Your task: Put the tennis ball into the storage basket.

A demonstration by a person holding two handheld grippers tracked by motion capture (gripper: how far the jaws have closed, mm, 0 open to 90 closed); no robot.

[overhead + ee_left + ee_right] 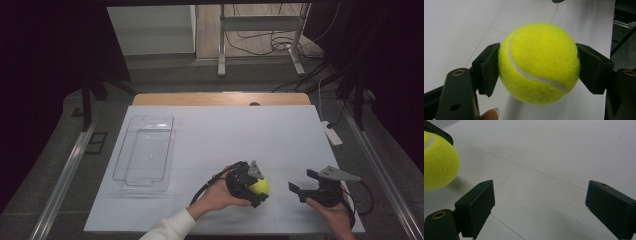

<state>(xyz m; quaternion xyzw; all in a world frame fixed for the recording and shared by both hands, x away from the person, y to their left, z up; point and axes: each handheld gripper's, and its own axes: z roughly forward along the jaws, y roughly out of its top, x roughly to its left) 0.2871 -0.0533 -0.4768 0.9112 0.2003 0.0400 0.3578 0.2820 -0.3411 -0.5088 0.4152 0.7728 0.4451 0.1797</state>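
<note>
A yellow tennis ball [260,187] hangs a little above the white table near its front edge, with my left gripper [258,187] shut on it. In the left gripper view both black pads press the ball [539,62] from either side, and a fingertip shows at the bottom. The same ball [437,162] fills the upper left corner of the right gripper view. My right gripper [301,183] rests to the right of it, open, with nothing between its jaws and bare table beyond its fingers [477,205].
A clear plastic tray [145,150] lies on the left part of the white table sheet [225,130]. A small white device [332,134] sits at the table's right edge. Metal frame legs and cables stand beyond the far edge.
</note>
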